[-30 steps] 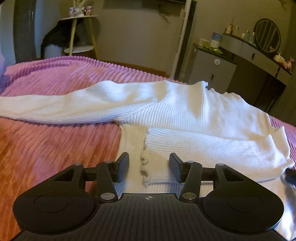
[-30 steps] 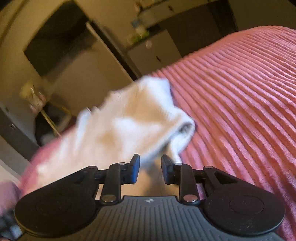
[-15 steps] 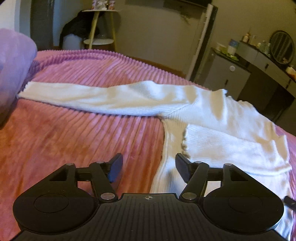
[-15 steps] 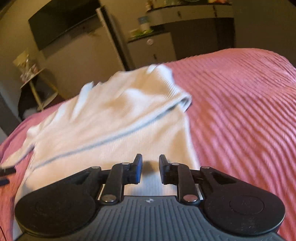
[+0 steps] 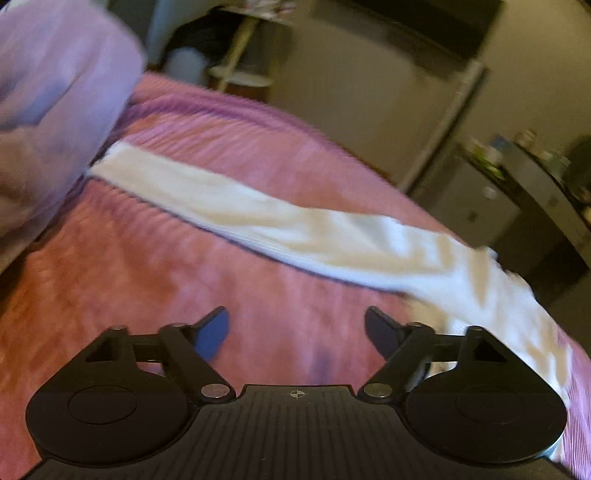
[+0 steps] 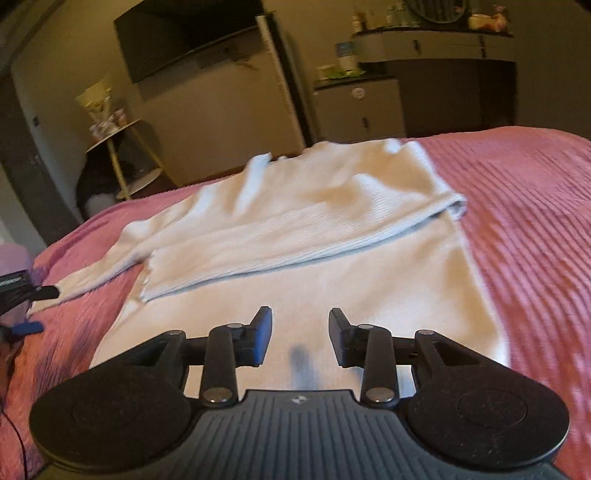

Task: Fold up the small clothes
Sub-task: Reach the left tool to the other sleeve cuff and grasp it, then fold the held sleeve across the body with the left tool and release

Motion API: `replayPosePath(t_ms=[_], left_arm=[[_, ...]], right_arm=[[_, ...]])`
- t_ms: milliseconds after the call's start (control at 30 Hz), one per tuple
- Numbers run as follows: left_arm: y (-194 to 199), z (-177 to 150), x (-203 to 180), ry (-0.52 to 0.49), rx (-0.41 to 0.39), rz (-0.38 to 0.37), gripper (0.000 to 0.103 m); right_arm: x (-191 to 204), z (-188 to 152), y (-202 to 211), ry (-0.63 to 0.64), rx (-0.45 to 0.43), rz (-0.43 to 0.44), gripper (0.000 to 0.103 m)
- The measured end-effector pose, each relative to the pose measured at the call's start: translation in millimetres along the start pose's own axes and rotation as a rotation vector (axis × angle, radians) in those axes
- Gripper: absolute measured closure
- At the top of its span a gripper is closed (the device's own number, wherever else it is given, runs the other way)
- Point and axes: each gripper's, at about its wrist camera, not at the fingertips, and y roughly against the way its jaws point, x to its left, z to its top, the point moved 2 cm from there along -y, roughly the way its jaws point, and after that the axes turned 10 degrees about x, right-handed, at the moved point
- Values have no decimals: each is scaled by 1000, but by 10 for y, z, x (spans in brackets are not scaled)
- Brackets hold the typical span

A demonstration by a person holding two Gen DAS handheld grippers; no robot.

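Observation:
A white ribbed sweater (image 6: 303,236) lies flat on the pink bedspread (image 6: 524,229). One sleeve (image 6: 280,243) is folded across its body. The other sleeve (image 5: 258,218) stretches out straight toward a lilac pillow (image 5: 48,122). My right gripper (image 6: 300,320) hovers over the sweater's lower body; its jaws are opening and nothing is between them. My left gripper (image 5: 297,326) is over bare bedspread, short of the outstretched sleeve. Its jaws are opening wide and are empty. The left gripper's fingers (image 6: 27,326) also show at the left edge of the right wrist view.
Beyond the bed stand a small round side table (image 6: 122,162) with items, a grey cabinet (image 6: 360,107) and a dresser with bottles (image 6: 443,44). A dark screen (image 6: 192,33) hangs on the wall. Bare bedspread lies to the sweater's right.
The left gripper swung left from the folded cuff to bare bedspread and its jaws widened. The right gripper's jaws parted, and the sleeve it carried now lies across the body.

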Motion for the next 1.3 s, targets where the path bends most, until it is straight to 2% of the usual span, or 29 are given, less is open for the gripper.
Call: replayPosePath(t_ms=[133,267,367,500,533,567,633,767,833,967,1100,1200,1300], left_arm=[[-357,314,308,125,21,14,33],[-588,584,545,245,16,11,33],[-669,727,634,282,-6,14,29],[-733,855,659,315,-35,27,28],[-733,875,638,300,-39,38,33],[-742,894,615,283,-43,55,49],[-756,906,600,266,-33,98,68],[-720,914,645,264,-36,108,87],[-679,934,628,255,-45,114,91],[-525,998,391,137,-105,162,93],[-293,1024,-140,-82,-200,197,94],[-147,910,-694,-269,-248,161,94],[-84,635,-1279,-439,-263,88,94]], right_arm=[[62,123,-219,18,-2,6,70],[35,379,-433,50,-41,-39,70],[-47,504,-612,17,-34,-53,70],[-95,496,-729,-13,-23,-36,70],[-100,477,-743,-16,-16,-26,70],[-107,455,-755,-19,-8,-16,70],[-127,424,-763,-25,3,-7,70],[-205,410,-725,-48,-3,2,70],[-237,415,-699,-53,-4,3,70],[-264,410,-643,-44,-13,1,70],[-294,393,-588,-52,-20,11,70],[-309,372,-541,-47,-32,17,70],[-346,351,-504,-55,-34,23,70]])
